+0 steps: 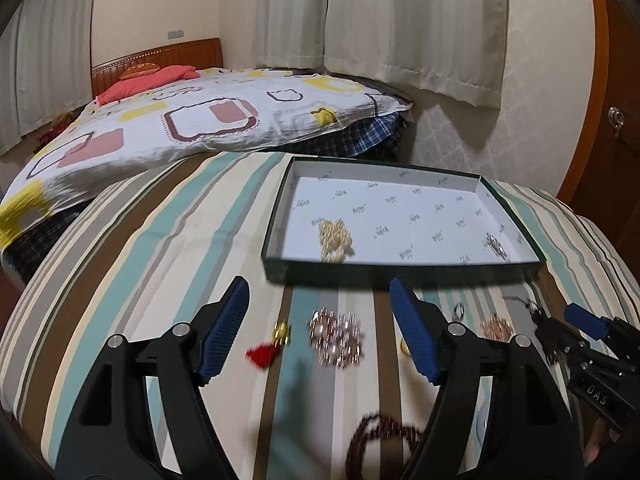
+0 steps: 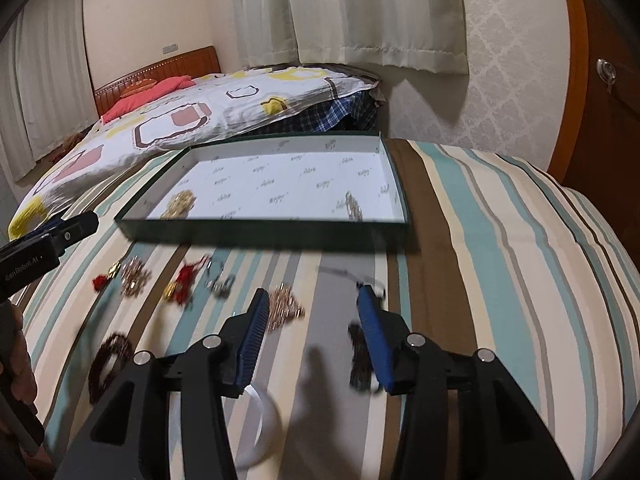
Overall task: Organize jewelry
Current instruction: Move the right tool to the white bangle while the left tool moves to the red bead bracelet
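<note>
A shallow green box with a white printed lining (image 1: 400, 270) (image 2: 264, 230) lies on the striped cloth. In it are a gold bead piece (image 1: 336, 240) (image 2: 180, 202) and a silver piece (image 1: 496, 245) (image 2: 353, 207). My left gripper (image 1: 320, 300) is open above a rose-gold chain pile (image 1: 336, 338) and a red tassel earring (image 1: 266, 346). My right gripper (image 2: 314, 302) is open, with a rose-gold piece (image 2: 284, 308) by its left finger and a dark tassel piece (image 2: 360, 356) by its right finger.
Loose on the cloth lie a dark red bead bracelet (image 1: 380, 444) (image 2: 108, 360), a second red tassel earring (image 2: 184, 280), a silver clasp piece (image 2: 220, 282) and a white bangle (image 2: 260, 424). A bed (image 1: 180, 120) stands beyond the cloth, a wooden door (image 2: 600, 100) to the right.
</note>
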The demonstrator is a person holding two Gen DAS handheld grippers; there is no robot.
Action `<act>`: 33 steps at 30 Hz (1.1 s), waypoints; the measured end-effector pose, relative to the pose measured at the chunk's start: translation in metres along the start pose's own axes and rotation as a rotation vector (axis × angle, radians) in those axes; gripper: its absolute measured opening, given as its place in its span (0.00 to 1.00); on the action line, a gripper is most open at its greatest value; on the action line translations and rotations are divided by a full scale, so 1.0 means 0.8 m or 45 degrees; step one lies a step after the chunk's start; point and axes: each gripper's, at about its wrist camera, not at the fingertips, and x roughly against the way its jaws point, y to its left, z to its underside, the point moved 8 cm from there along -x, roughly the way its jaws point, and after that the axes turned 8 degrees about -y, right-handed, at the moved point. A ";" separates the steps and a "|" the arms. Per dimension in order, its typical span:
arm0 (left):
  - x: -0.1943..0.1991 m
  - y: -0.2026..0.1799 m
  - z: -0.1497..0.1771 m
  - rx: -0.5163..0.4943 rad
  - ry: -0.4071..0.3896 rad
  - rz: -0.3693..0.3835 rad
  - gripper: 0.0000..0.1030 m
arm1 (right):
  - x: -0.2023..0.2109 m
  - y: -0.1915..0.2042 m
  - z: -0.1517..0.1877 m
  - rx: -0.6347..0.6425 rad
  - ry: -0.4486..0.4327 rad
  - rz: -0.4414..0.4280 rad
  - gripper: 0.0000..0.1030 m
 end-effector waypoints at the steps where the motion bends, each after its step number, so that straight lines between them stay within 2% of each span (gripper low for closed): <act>1: 0.005 0.001 0.005 0.002 -0.001 0.000 0.69 | 0.005 0.002 0.007 0.004 -0.002 0.000 0.46; 8: 0.030 0.015 0.042 0.012 0.026 -0.021 0.69 | 0.021 0.016 0.037 0.022 0.012 -0.006 0.50; 15: 0.046 0.022 0.070 -0.007 0.056 -0.043 0.73 | 0.032 0.039 0.056 0.042 0.003 -0.035 0.67; 21: 0.055 0.033 0.076 -0.006 0.050 -0.067 0.76 | 0.030 0.062 0.065 0.094 0.013 -0.064 0.74; 31: 0.052 0.032 0.089 -0.003 0.085 -0.051 0.76 | 0.013 0.069 0.089 0.110 0.115 -0.063 0.76; 32: 0.051 0.031 0.090 -0.004 0.087 -0.049 0.77 | 0.014 0.068 0.089 0.107 0.111 -0.062 0.75; 33: 0.051 0.029 0.091 -0.005 0.091 -0.042 0.77 | 0.015 0.067 0.089 0.107 0.110 -0.059 0.67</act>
